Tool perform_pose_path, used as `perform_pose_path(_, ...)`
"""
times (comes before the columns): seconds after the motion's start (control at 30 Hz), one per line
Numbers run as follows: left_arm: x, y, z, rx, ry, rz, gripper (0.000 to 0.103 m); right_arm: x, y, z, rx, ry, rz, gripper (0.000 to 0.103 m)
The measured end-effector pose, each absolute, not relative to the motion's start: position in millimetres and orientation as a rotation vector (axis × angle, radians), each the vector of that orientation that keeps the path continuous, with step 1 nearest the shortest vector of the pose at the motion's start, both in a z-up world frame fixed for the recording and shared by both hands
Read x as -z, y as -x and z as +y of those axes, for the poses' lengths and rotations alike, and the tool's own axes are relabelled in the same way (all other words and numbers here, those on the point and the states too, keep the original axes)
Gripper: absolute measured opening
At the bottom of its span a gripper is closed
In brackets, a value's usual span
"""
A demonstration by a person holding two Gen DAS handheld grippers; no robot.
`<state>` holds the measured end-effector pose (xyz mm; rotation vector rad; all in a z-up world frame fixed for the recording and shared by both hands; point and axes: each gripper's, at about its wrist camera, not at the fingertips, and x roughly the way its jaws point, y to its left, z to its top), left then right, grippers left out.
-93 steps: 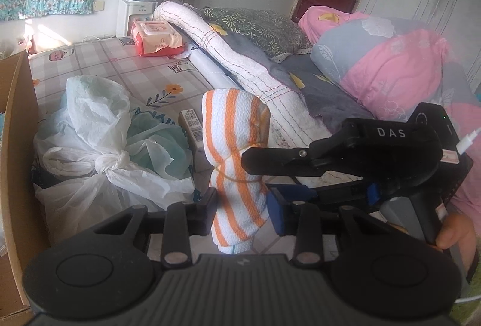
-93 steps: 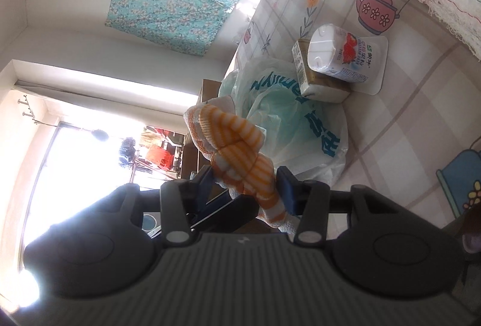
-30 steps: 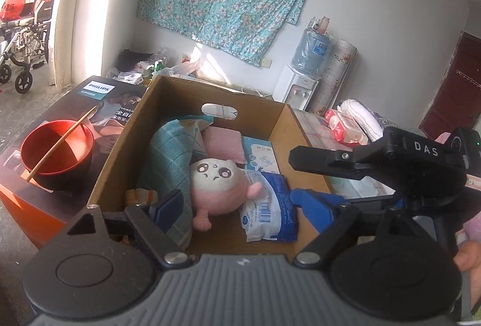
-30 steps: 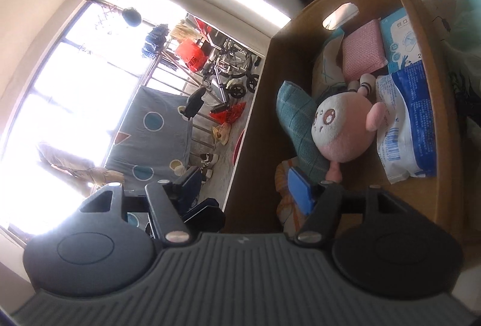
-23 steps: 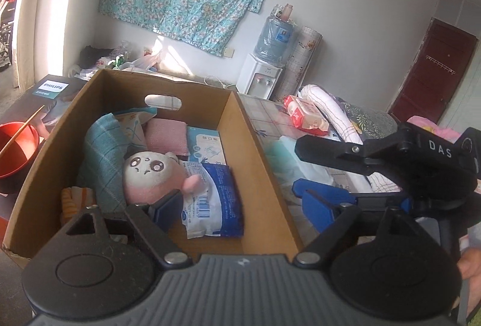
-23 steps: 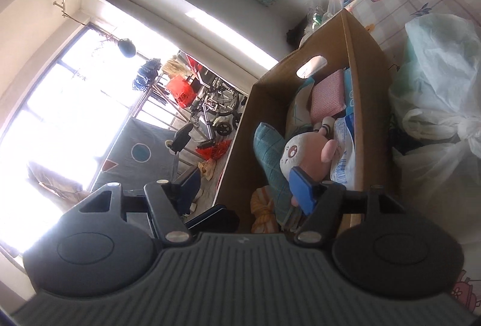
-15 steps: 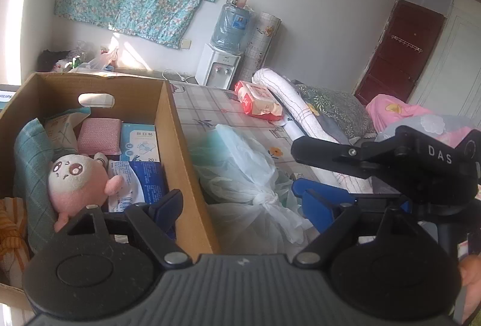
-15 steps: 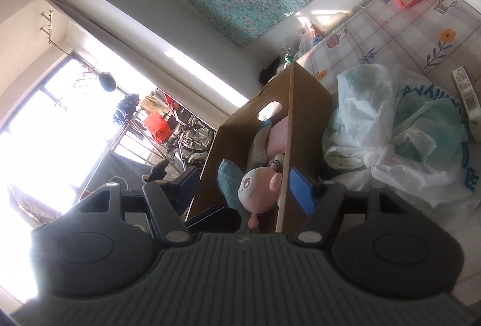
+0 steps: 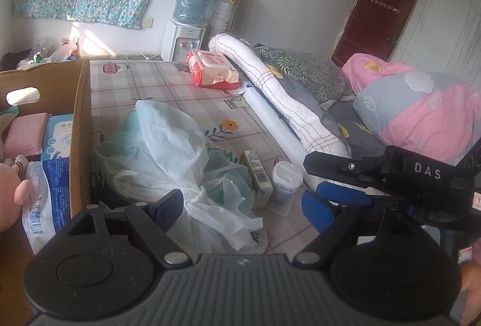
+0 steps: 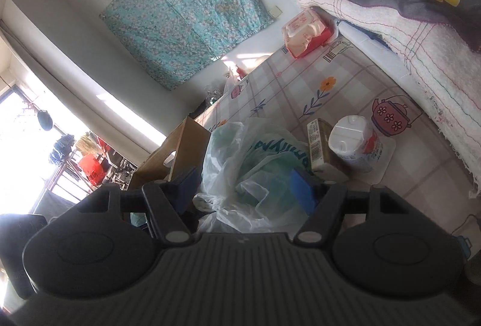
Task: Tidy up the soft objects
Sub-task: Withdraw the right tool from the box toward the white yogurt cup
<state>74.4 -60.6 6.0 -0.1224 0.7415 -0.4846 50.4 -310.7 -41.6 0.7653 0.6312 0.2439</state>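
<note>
A cardboard box (image 9: 80,127) stands at the left, holding a pink plush toy (image 9: 12,190), a pink cloth (image 9: 25,135) and blue-and-white packets (image 9: 49,190). A knotted white plastic bag (image 9: 171,157) lies on the checked mat beside it; it also shows in the right wrist view (image 10: 249,166). My left gripper (image 9: 240,205) is open and empty above the bag. My right gripper (image 10: 245,184) is open and empty, close over the bag; it shows at the right of the left wrist view (image 9: 345,184).
A small carton (image 9: 257,172) and a white jar (image 9: 285,180) stand right of the bag. A red wipes pack (image 9: 213,69) lies further back. A rolled white blanket (image 9: 282,103), pillows and a pink quilt (image 9: 427,115) fill the right. A water dispenser (image 9: 186,34) stands by the wall.
Both grippers let go of the orange striped towel and opened. Both views have swung right from the box to the plastic bag and mat.
</note>
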Motion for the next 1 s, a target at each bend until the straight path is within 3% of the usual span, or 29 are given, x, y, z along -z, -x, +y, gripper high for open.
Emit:
perform_pose_path(0.4, 16.7, -93.8, -97.6, 0.49, 0.052, 0.807, 0.086, 87.7, -69.3, -358.0, -0.061, -0.724, 0.668, 0.068)
perform_pose_path(1.0, 21.1, -97.4, -104.1, 0.473, 0.017, 0.818, 0.084, 88.9, -69.9, -357.5, -0.028, -0.681, 0.68, 0.071)
